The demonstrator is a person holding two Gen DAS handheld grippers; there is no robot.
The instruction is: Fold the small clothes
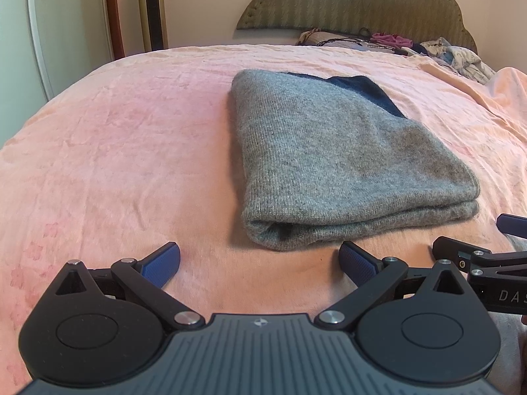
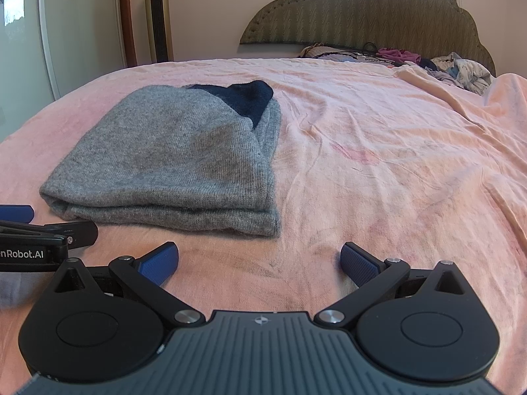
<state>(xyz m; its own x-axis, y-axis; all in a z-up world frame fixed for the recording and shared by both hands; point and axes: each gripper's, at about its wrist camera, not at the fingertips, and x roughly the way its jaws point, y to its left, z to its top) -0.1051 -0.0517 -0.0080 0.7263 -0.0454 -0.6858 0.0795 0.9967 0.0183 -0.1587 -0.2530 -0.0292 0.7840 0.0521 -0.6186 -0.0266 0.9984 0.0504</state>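
Note:
A grey knit garment (image 1: 342,161) lies folded in a thick rectangle on the pink bedsheet (image 1: 115,151), with a dark navy part (image 1: 365,90) showing at its far end. It also shows in the right wrist view (image 2: 171,161), with the navy part (image 2: 247,97). My left gripper (image 1: 260,263) is open and empty, just short of the garment's near folded edge. My right gripper (image 2: 260,263) is open and empty, near the garment's near right corner. Each gripper shows at the edge of the other's view.
A pile of loose clothes (image 1: 454,54) lies at the head of the bed by the padded headboard (image 1: 355,3). A gold tower fan (image 2: 159,16) and a wardrobe door (image 2: 39,33) stand to the left. The sheet (image 2: 395,164) is wrinkled on the right.

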